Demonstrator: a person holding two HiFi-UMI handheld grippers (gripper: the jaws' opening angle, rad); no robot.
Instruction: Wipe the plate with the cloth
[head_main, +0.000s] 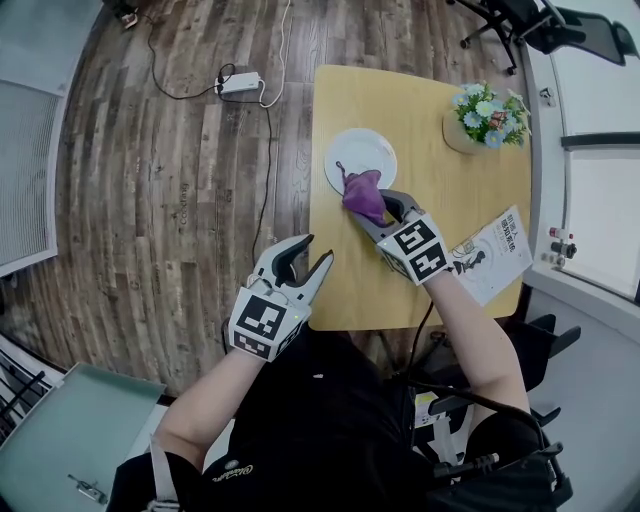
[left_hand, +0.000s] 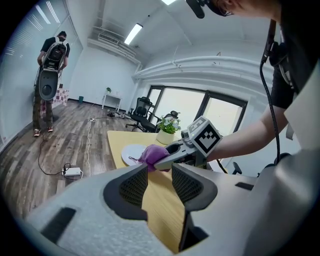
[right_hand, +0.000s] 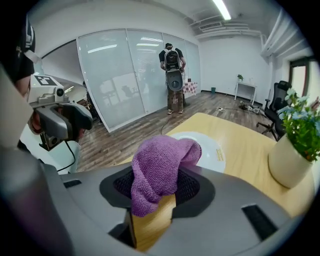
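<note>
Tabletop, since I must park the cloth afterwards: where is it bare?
Bare wood lies on the table along its near edge, left of the leaflet, and between plate and flower pot. It is crowded where the right gripper holds the cloth by the plate.

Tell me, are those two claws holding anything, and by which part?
The right gripper pinches the purple cloth by a bunched fold between its jaws. The left gripper is open, holding nothing.
</note>
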